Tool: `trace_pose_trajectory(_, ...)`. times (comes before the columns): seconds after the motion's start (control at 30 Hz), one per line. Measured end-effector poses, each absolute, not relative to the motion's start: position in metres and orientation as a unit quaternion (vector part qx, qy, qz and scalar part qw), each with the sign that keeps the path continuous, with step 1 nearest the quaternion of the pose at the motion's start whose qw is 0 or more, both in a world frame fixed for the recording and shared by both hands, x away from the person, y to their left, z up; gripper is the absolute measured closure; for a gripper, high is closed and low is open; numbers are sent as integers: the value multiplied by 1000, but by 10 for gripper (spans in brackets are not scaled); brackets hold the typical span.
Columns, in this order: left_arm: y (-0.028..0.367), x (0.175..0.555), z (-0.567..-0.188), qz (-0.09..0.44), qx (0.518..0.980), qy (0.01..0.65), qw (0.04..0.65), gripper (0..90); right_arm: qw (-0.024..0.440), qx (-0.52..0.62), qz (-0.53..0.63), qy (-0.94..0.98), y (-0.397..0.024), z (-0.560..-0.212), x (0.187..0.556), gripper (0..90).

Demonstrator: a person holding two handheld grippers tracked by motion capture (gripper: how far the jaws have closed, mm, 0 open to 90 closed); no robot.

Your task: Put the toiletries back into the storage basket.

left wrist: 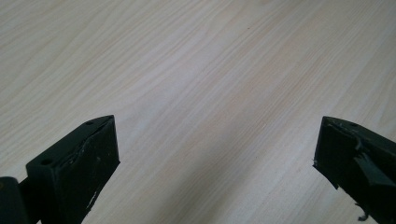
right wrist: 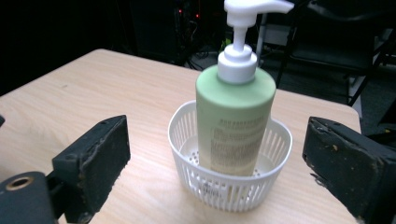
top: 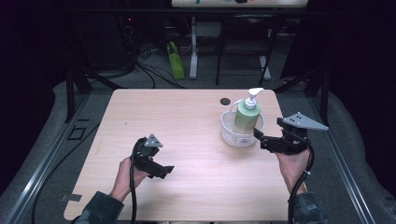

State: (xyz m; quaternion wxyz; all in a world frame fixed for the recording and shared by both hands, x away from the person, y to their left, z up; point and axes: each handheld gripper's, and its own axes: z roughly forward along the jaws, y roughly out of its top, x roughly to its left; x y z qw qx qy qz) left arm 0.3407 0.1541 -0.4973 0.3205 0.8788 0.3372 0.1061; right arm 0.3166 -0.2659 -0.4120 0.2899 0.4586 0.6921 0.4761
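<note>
Right gripper (right wrist: 215, 163) fingers apart; green pump bottle (right wrist: 235, 121) label print unreadable.

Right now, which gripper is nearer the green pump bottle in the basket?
Right. The right gripper sits just beside the white basket holding the green pump bottle, jaws open toward it. The left gripper hovers over bare table, well away.

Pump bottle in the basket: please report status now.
Left gripper open above bare table. Right gripper open, facing green pump bottle, not touching. Bottle upright in white basket. Nothing between.
</note>
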Motion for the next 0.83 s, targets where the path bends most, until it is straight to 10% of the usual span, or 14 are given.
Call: trace_pose_trajectory(0.83, 153, 341, -497, 107, 881, 335, 318, 0, 272, 482, 449, 702, -275, -434, 298, 52)
